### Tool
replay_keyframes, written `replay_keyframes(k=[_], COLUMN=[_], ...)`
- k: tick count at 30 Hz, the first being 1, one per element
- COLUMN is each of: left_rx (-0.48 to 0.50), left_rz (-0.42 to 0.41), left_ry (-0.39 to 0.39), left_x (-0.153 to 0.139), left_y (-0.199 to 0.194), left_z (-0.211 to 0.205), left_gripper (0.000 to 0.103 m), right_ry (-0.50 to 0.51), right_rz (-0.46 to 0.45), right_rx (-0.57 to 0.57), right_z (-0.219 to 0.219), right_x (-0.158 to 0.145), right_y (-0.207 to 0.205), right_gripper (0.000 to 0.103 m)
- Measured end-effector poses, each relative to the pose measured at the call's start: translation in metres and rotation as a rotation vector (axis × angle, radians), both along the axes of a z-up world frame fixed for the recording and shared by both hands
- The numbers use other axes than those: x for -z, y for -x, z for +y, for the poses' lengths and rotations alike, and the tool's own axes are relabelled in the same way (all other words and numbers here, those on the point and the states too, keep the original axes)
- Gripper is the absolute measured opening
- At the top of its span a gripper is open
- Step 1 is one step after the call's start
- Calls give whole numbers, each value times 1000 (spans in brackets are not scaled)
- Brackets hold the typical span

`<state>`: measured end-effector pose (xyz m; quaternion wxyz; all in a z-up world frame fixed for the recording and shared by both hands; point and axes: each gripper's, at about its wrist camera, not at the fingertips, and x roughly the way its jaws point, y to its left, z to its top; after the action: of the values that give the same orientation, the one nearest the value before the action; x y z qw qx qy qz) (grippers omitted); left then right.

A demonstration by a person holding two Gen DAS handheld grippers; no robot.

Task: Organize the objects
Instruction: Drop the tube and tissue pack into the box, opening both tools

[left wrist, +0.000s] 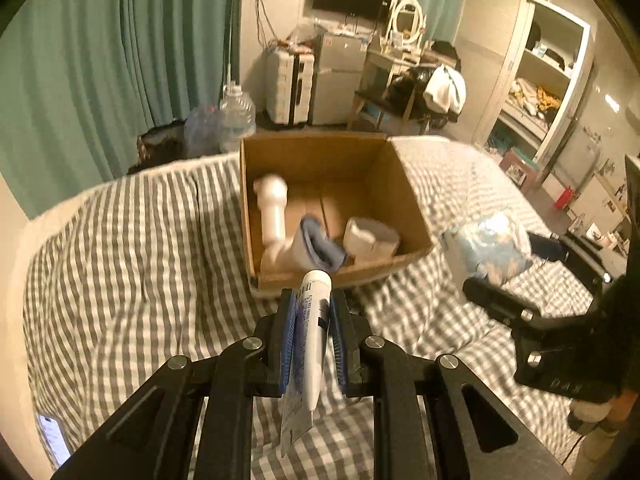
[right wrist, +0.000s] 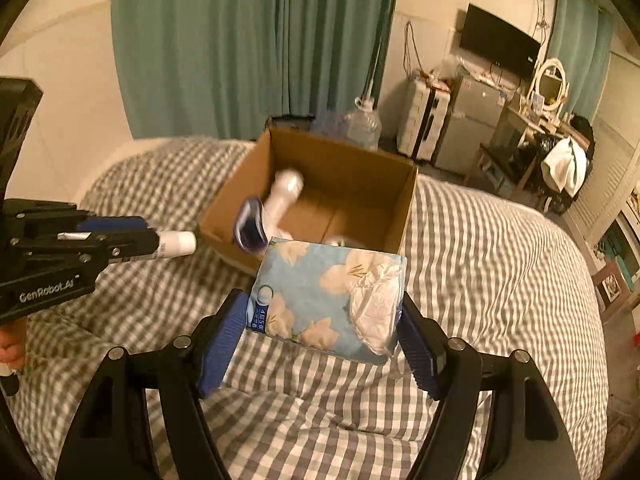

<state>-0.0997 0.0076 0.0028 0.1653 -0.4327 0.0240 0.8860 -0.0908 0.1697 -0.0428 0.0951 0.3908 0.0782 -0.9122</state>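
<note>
Before the cardboard box (left wrist: 404,208), left fingers (left wrist: 289,344) clamp a white tube (left wrist: 314,332); right fingers (right wrist: 222,344) grip a floral tissue pack (right wrist: 328,300).

A lived-in bedroom in a home: bed (right wrist: 500,248) under a grey-checked cover, teal curtains (right wrist: 248,40) along the wall, wall-mounted television (right wrist: 498,42) above a small fridge (right wrist: 468,124), white suitcase (right wrist: 420,124) beside it, vanity mirror (right wrist: 551,80) on a cluttered dresser, open wardrobe shelves (left wrist: 540,80) stuffed with clothes.

Left claw (left wrist: 313,322) clamped, right claw (right wrist: 320,320) (wider) gripping
</note>
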Motion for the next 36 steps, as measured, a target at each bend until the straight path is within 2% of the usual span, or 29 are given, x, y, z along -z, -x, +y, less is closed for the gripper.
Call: replay_keyframes(k=[6,12,16,22,27,31,34,36], left_rx=[18,21,25,42,60,90,119,117], left_rz=[60,79,69,31,32,55,36,46], left_ry=[2,17,44,68,90,81,83,124], left_x=[-30,-34,-19,27,59,65,64,59], left_y=[21,67,109,165,185,188,186,180], left_z=[13,28,40,54,58,59,60,62], left_gripper=[17,17,17,17,17,18,26,52], right_ry=[22,54,75,104,138,163,158,153], right_rz=[45,61,53,5,-39,-49,-30,-6], right_rx=[-3,16,49,83,99,84,75,80], right_z=[-3,3,10,19,22,22,19,19], right_x=[-24,-34,-25,10,47,65,64,56], right_y=[10,44,81,135,164,167,161,155], right_gripper=[73,73,73,73,73,75,77,82])
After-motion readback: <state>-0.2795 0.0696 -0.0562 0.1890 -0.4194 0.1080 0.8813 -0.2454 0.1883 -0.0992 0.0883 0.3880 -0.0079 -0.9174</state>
